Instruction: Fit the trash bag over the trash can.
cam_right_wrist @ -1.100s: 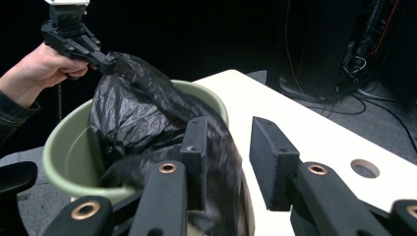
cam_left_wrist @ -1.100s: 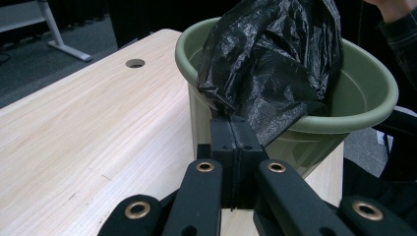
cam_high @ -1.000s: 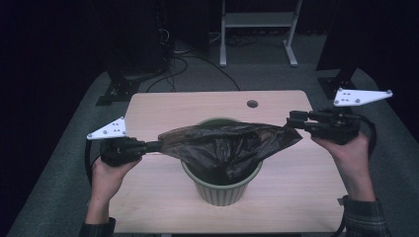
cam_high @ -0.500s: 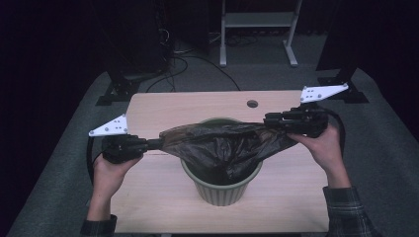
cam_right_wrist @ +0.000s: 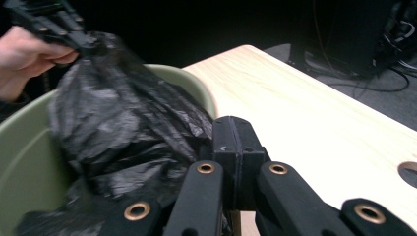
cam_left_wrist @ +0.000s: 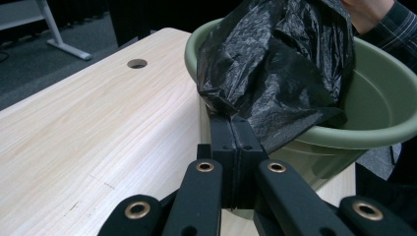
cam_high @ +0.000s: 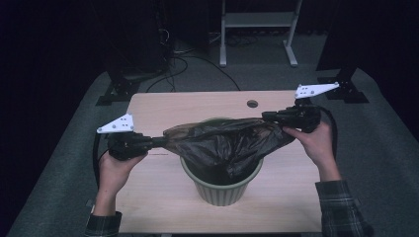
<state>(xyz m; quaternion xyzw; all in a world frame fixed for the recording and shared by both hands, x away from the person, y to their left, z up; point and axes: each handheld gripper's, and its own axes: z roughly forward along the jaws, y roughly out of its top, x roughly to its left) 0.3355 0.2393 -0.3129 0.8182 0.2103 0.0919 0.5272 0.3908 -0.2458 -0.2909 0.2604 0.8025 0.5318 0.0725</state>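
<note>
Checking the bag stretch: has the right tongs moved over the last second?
Yes. The right tongs came inward and farther up the table, toward its hole.

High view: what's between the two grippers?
The black bag, stretched from left gripper to right gripper, sagging into the green bin beneath, in the high view.

- Left tongs, left of centre in the high view: black body, white three-cornered plate on top dotted with small holes, black cable looping below.
- Right tongs, at right: same black build, same white plate, thick black cable.
- Jaws: matte black, brass-coloured rivets at the linkage arms.
- Sleeves: dark plaid cuffs, bottom corners.
</note>
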